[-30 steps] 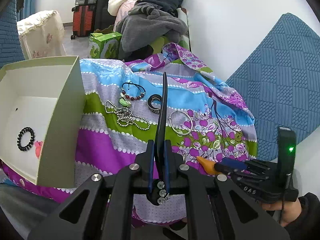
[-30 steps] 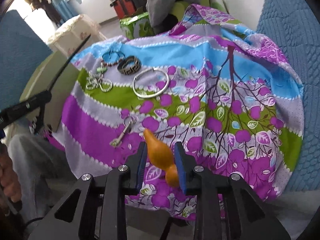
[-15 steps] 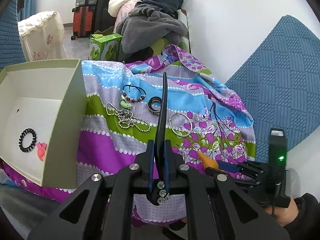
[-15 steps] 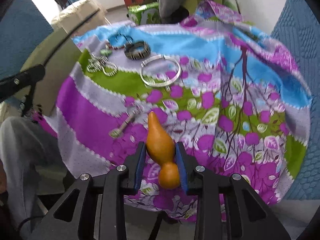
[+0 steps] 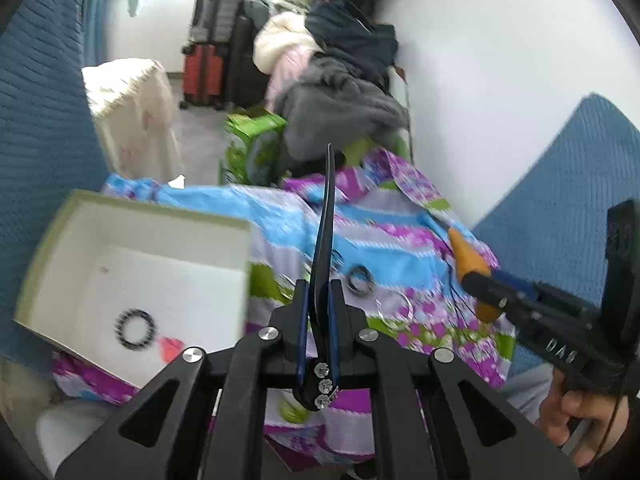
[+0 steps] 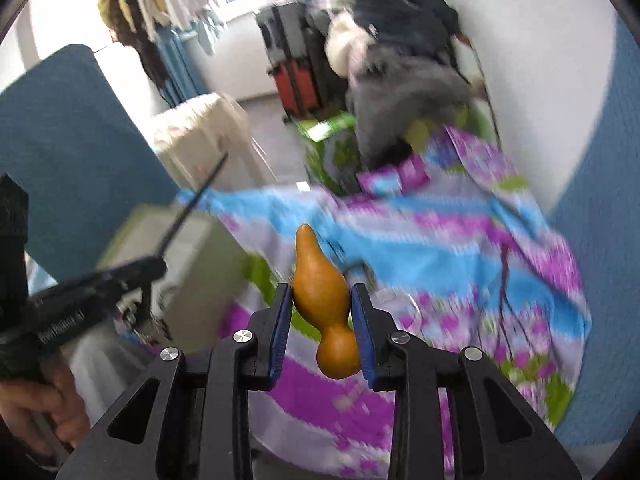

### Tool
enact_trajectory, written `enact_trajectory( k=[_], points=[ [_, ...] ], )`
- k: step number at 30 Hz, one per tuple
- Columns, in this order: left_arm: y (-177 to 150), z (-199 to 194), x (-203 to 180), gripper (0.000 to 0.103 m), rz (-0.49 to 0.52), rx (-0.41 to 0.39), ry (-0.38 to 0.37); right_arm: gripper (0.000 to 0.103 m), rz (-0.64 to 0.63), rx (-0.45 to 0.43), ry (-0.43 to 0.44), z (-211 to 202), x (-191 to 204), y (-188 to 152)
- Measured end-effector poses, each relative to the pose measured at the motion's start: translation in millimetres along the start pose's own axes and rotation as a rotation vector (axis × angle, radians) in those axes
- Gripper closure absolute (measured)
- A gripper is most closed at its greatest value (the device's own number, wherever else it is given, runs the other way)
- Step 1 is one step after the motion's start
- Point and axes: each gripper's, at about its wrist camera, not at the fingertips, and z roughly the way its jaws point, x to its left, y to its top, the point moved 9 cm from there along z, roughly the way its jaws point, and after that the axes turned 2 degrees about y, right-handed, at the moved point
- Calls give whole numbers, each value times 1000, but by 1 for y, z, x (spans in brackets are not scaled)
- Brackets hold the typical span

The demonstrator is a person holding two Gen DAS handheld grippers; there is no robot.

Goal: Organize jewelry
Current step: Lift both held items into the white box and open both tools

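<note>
Right wrist view: a smooth, glossy orange gourd-shaped pendant (image 6: 322,300) is gripped between the blue-padded fingers of the right gripper (image 6: 322,320), above a table draped in a striped floral cloth (image 6: 460,248). A long, thin, curved black hairpin (image 5: 325,240) with rhinestones is clamped in the closed left gripper (image 5: 320,312). A black beaded bracelet (image 5: 135,328) lies in an open white cardboard box (image 5: 160,212). "DAS" is read on the right gripper's body.
</note>
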Motion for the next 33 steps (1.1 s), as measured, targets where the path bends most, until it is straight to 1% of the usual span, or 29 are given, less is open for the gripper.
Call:
enact_trajectory(
  k=[5, 8, 10, 14, 18, 22, 25, 28, 31, 32, 33],
  points=[
    [21, -16, 36, 94, -28, -31, 56, 75, -18, -39, 60, 7, 41, 38],
    [25, -20, 58, 94, -48, -36, 92, 75, -57, -38, 90, 17, 70, 49],
    [23, -20, 75, 94, -67, -29, 113, 75, -86, -23, 116, 28, 91, 52],
    [13, -12, 100, 94, -98, -3, 142, 75, -159, 16, 143, 56, 128, 45],
    [0, -3, 122, 94, -124, 26, 161, 75, -191, 70, 161, 84, 148, 28],
    [-15, 13, 141, 94, -147, 72, 173, 75, -214, 143, 160, 113, 158, 7],
    [-24, 22, 150, 94, -163, 99, 171, 75, -217, 183, 163, 128, 159, -3],
    [-27, 28, 153, 94, -184, 109, 167, 74, -217, 207, 168, 136, 162, -10],
    [-28, 27, 152, 94, -198, 110, 167, 74, -219, 219, 183, 136, 163, -11],
    [-27, 26, 152, 94, -194, 110, 172, 74, -218, 222, 183, 135, 162, -10],
    [-27, 25, 150, 94, -188, 111, 172, 70, -218, 216, 191, 132, 162, -8]
  ],
)
